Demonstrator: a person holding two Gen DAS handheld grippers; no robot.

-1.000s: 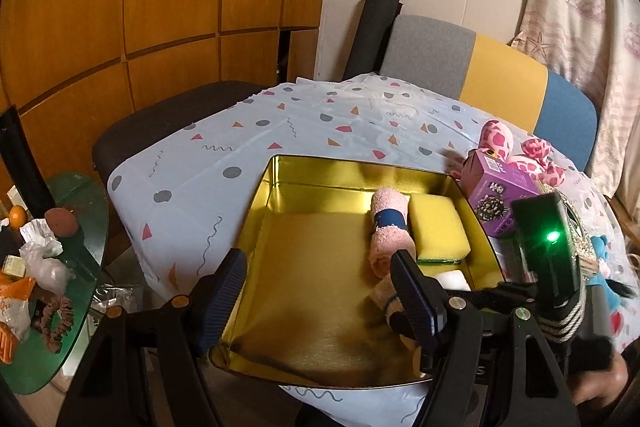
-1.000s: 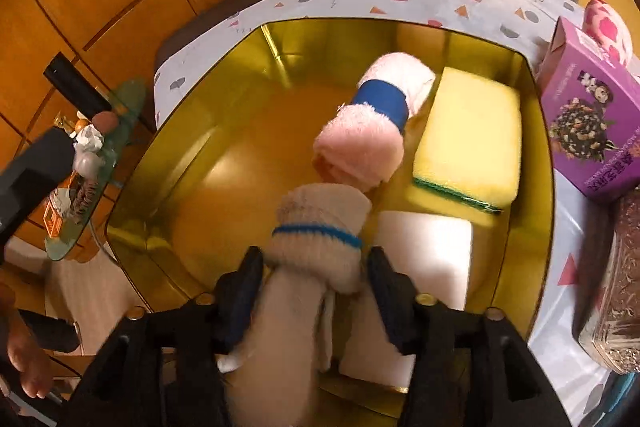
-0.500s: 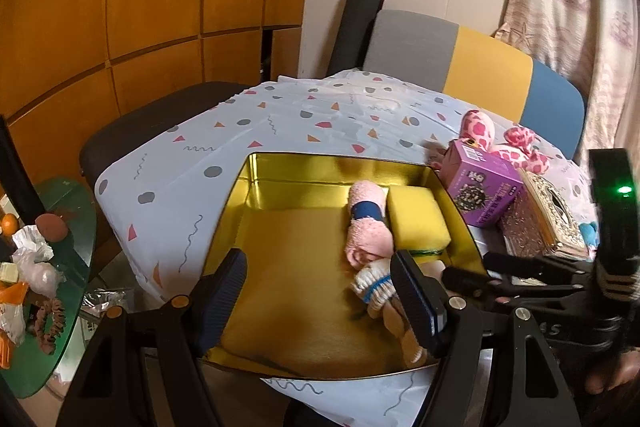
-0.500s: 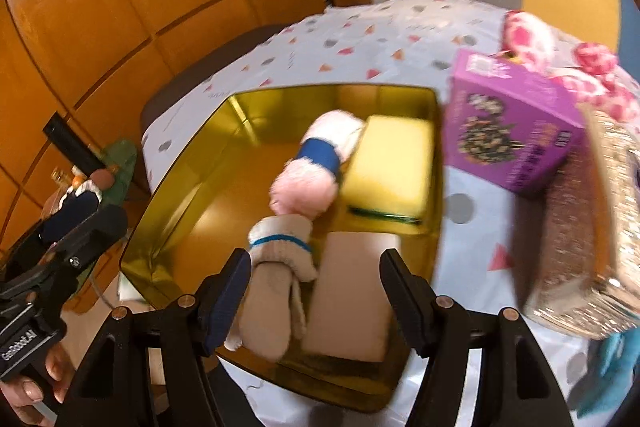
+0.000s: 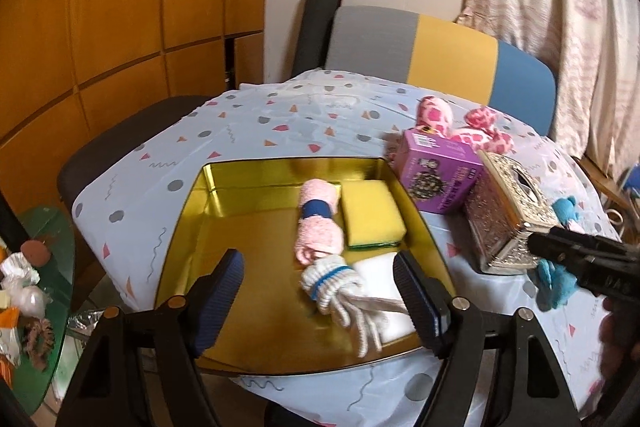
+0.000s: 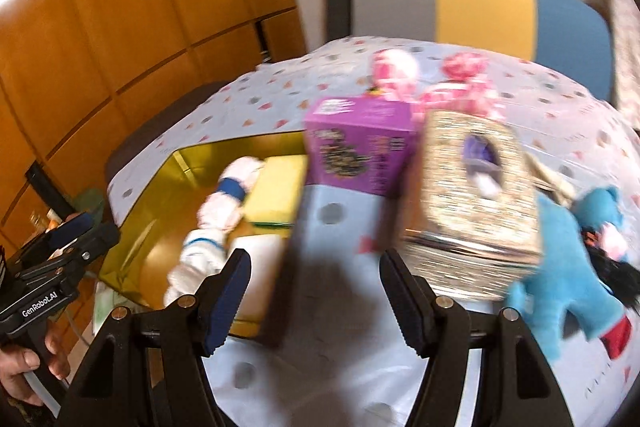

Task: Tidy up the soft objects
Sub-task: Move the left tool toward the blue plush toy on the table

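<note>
Left tool point(image 5: 318, 291): we are holding it with jaws spread and nothing between the pads, hovering over the near edge of the gold tray point(image 5: 224, 187).
Right tool point(image 6: 314, 291): released too; its jaws have just been opening, and nothing is sitting between them; only bare counter point(image 6: 340, 307) is lying below the gap.
Gold tray: one, sitting on the patterned counter cloth.
Things in the tray: four, as we are counting them: one pink rolled towel point(image 5: 318, 227) with a blue band, one yellow sponge point(image 5: 370, 213), one white rolled sock point(image 5: 340, 287) with a blue stripe, and one white flat pad point(image 5: 384, 279) under the sock's tail.
Layout: the pink roll is touching the sponge's side; the white sock is lying just in front of the pink roll.
Outside the tray: one purple box point(image 6: 360, 147), one glittery tissue box point(image 6: 476, 195), one pink spotted plush point(image 5: 460, 127), one blue plush point(image 6: 568, 267).
Blue plush: lying beside the tissue box, to the right of our right tool.
</note>
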